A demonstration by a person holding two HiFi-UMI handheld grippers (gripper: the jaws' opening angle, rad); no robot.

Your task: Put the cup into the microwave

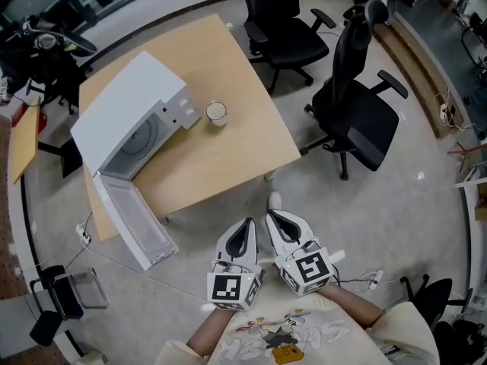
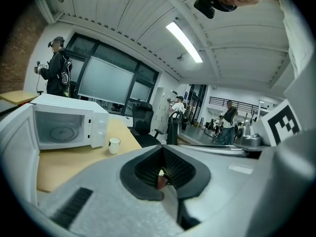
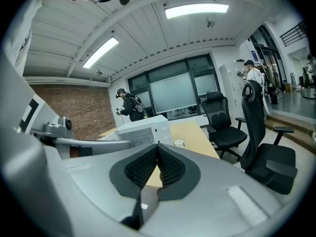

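A small white cup [image 1: 217, 113] stands on the wooden table [image 1: 228, 158], just right of the white microwave [image 1: 137, 120]. The microwave's door [image 1: 135, 223] hangs open over the near table edge. Both grippers hover above the floor, well short of the table and side by side. My left gripper [image 1: 246, 225] is shut with nothing in it, and my right gripper [image 1: 272, 217] is shut and empty too. The left gripper view has the cup [image 2: 114, 145] and microwave [image 2: 64, 125] beyond the shut left gripper [image 2: 162, 151]. The right gripper view shows the cup [image 3: 179, 143] past the right gripper [image 3: 158, 152].
Two black office chairs [image 1: 358, 105] [image 1: 285, 33] stand right of the table. A cable [image 1: 114, 261] runs over the floor near the open door. A person [image 2: 57, 68] stands behind the microwave, and others stand far off by the windows.
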